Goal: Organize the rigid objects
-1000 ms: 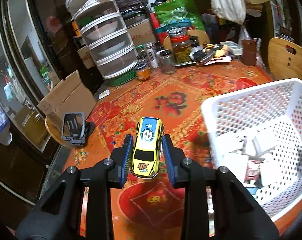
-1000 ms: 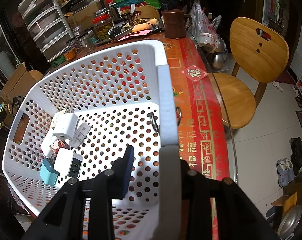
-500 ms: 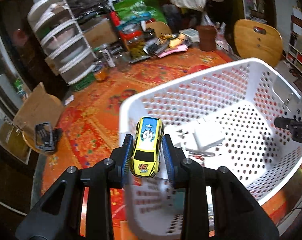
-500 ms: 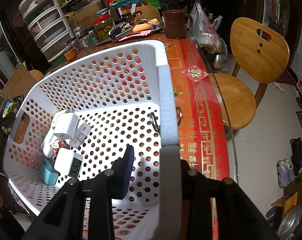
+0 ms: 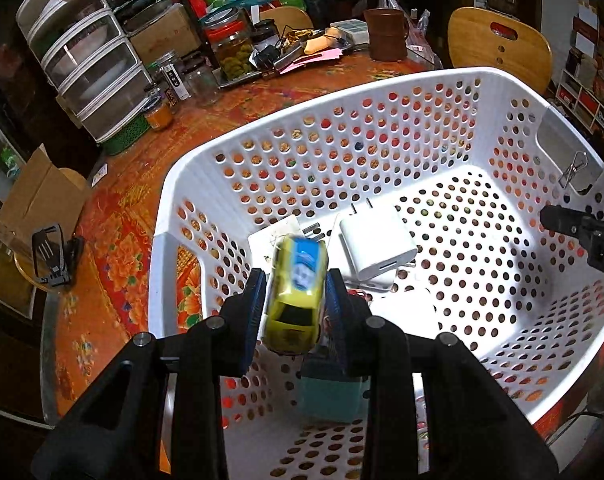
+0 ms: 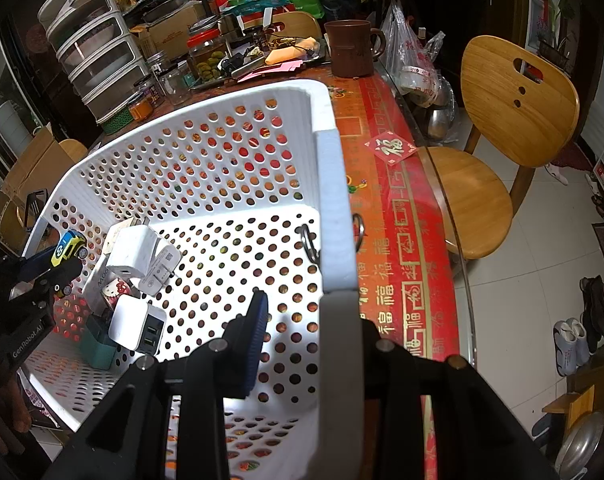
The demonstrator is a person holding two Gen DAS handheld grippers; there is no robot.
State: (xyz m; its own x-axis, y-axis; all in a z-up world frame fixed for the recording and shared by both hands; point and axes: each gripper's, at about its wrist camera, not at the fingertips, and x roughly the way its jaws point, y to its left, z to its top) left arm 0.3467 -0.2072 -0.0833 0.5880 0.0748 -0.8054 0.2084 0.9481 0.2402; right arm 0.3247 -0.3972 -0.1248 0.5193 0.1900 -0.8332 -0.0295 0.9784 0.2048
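Observation:
My left gripper (image 5: pixel 296 300) is over the near-left part of the white perforated basket (image 5: pixel 381 92). The yellow and blue toy car (image 5: pixel 296 300) sits blurred and tilted between its pads, which stand a little apart from the car's sides. The car also shows in the right wrist view (image 6: pixel 68 246) above the basket's left rim. White chargers (image 5: pixel 375 250) and a teal box (image 5: pixel 329 394) lie on the basket floor below. My right gripper (image 6: pixel 298 320) is shut on the basket's right wall (image 6: pixel 333 200).
Jars (image 5: pixel 232 50), a brown mug (image 5: pixel 385 34) and stacked plastic drawers (image 5: pixel 90 68) crowd the table's far side. A black phone stand (image 5: pixel 52 254) sits at the table's left edge. A wooden chair (image 6: pixel 501 140) stands to the right of the table.
My left gripper has moved right from the table to over the basket. Its jaws have opened a little and the car has tipped and blurred. The right gripper has not moved.

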